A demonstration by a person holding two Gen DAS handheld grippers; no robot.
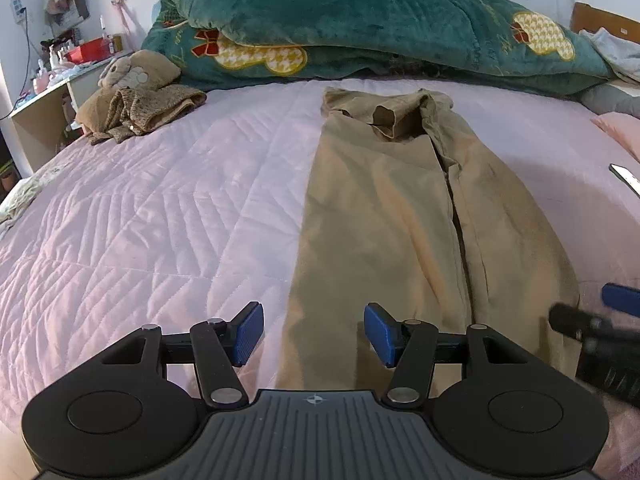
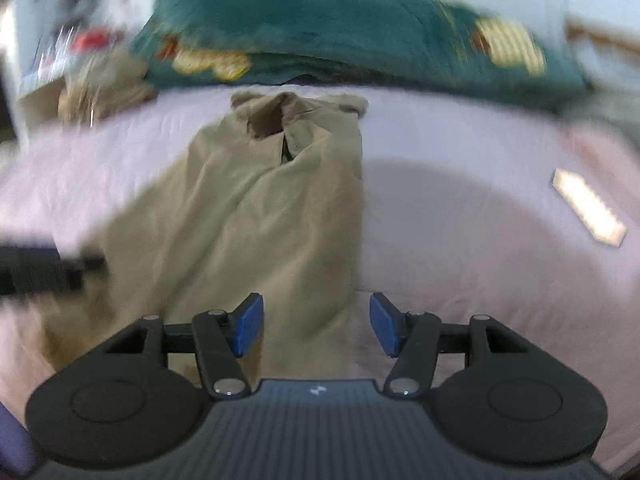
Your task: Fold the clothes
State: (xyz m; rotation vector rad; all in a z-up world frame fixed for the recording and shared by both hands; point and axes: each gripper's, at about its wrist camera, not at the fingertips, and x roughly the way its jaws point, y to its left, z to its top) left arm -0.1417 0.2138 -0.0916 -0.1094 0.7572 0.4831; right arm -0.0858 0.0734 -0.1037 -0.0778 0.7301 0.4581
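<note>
A tan garment (image 1: 404, 216) lies lengthwise on the pink quilted bed (image 1: 160, 216), folded into a long strip with its collar at the far end. My left gripper (image 1: 314, 334) is open and empty, just above the garment's near left edge. In the right wrist view, which is motion-blurred, the same garment (image 2: 256, 208) lies ahead and to the left. My right gripper (image 2: 316, 324) is open and empty over the garment's near right edge. The right gripper also shows at the right edge of the left wrist view (image 1: 600, 328).
A green patterned quilt (image 1: 360, 28) is piled along the far side of the bed. A brown plush toy and knit cloth (image 1: 136, 100) lie at the far left. A phone (image 1: 626, 178) lies on the bed at right. A cluttered shelf (image 1: 60, 68) stands far left.
</note>
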